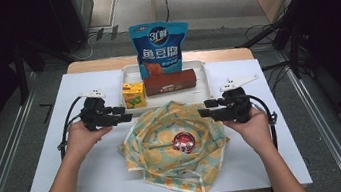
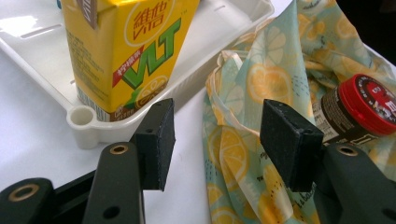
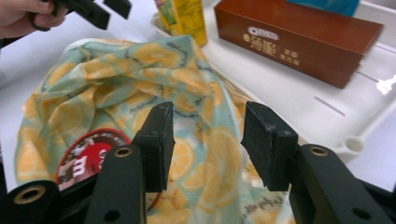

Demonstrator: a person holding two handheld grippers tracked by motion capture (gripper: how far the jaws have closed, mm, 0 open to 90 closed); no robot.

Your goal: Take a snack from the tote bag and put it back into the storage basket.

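Note:
A lemon-print cloth bag lies spread on the white table, with a red-lidded jar resting in its middle. The jar lies on its side in the folds; its red lid shows M&M figures. My left gripper hovers at the bag's upper left edge, open, its pads apart over the bag's rim. My right gripper is at the bag's upper right edge, open, pads above the cloth. Neither holds anything.
A white tray behind the bag holds a yellow VLT drink carton, a brown box and an upright blue snack pouch. The carton stands close to my left gripper. Bare table lies left and right.

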